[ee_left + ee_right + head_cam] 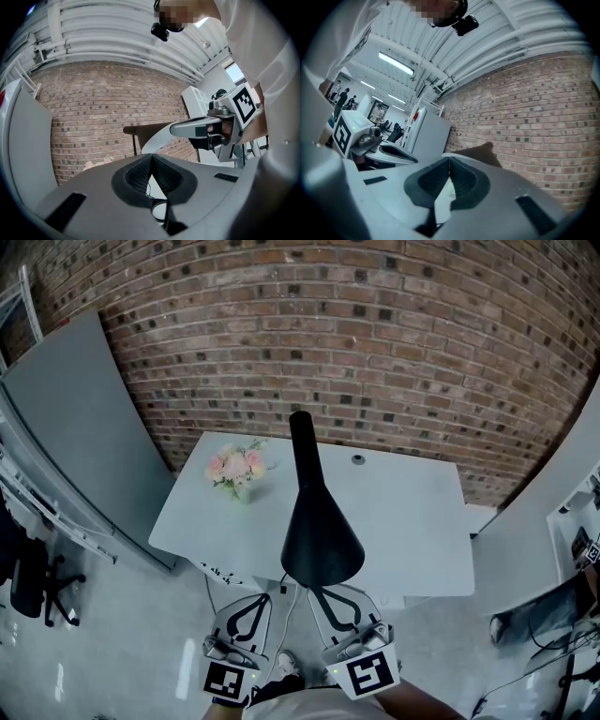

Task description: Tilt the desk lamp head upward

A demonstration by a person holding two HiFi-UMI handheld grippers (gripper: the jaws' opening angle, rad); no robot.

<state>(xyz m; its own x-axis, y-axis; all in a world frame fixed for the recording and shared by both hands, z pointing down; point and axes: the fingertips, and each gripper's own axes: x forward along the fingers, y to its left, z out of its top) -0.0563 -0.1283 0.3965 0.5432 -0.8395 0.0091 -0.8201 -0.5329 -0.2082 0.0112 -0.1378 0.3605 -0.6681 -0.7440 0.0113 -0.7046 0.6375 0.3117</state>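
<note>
Desk lamp head (322, 531): black cone over the white desk (412, 521), likely light, rigid, stiff-hinged; grasp at its wide rim. Left gripper (265, 598) and right gripper (316, 593), at the desk's near edge, jaws together, empty

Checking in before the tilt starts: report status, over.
Left gripper and right gripper: jaws shut, empty. Lamp head ahead of both, not gripped. Flowers off to the side, nothing in the way.
</note>
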